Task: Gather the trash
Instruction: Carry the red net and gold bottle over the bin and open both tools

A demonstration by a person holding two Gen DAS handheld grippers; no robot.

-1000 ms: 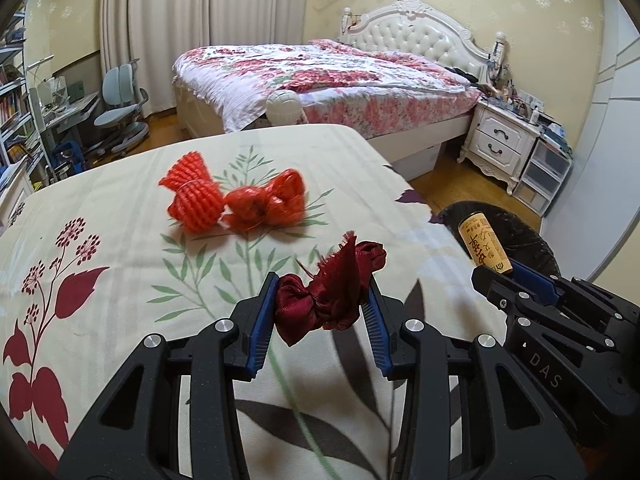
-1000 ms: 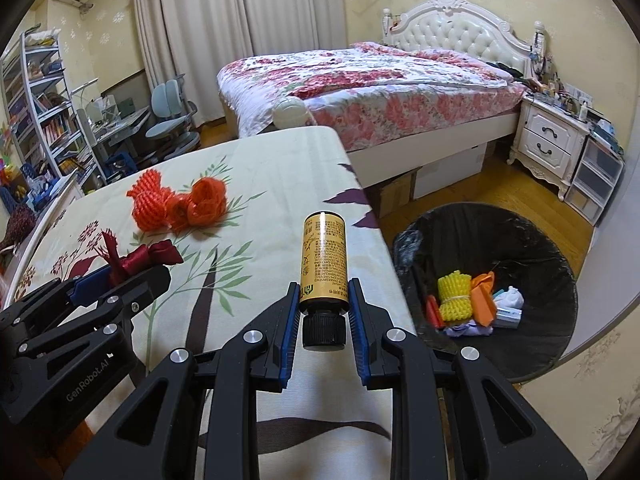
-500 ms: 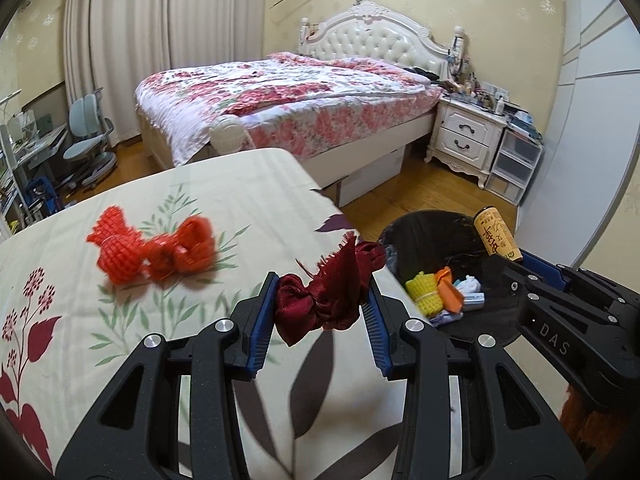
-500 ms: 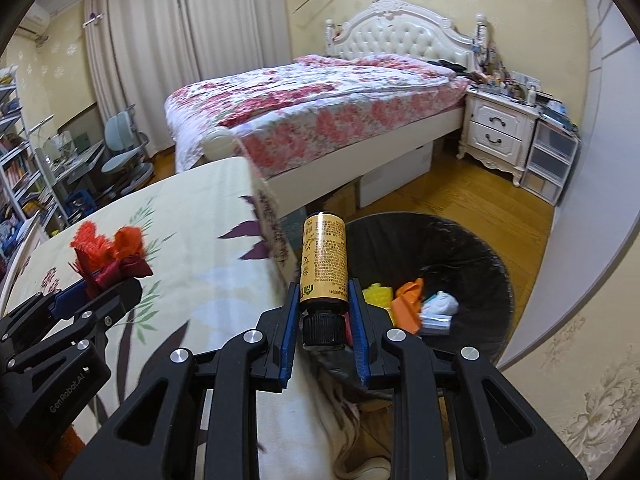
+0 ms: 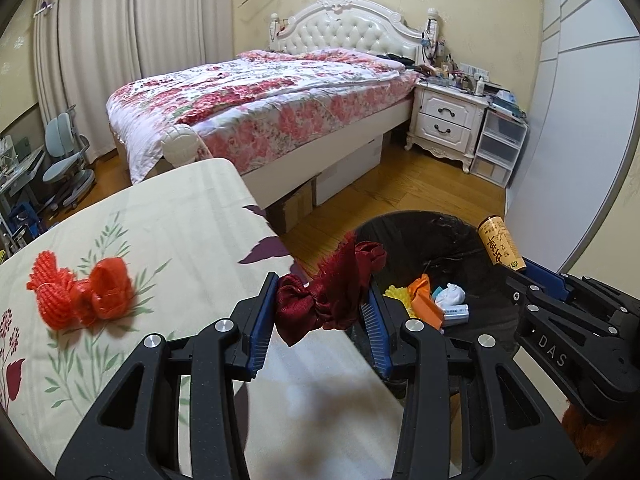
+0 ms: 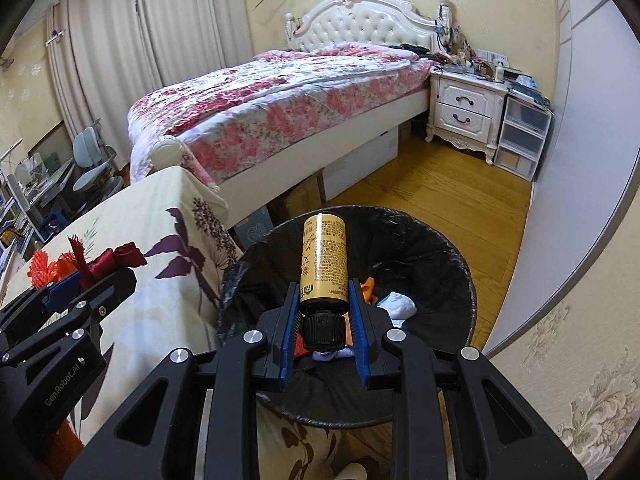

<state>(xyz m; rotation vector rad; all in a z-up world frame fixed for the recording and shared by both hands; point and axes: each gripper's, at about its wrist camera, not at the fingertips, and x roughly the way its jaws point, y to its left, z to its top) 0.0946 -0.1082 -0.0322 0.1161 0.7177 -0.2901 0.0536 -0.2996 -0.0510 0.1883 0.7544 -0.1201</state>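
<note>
Partly done. Already lying inside the round black-lined trash bin (image 6: 460, 280): a few small bits of yellow, orange and white rubbish (image 5: 424, 300). Right gripper (image 6: 323, 320) clamped tight on the small gold bottle with a black cap (image 6: 323, 264), held right above the bin. Left gripper (image 5: 320, 312) squeezed shut on the dark red crumpled ribbon (image 5: 328, 296), near the bin, at the edge of the flowered cloth (image 5: 160, 220). Left to drop: both of these. Left to fetch: the bright red-orange net wad (image 5: 80, 292), farther from the bin, on the cloth.
</note>
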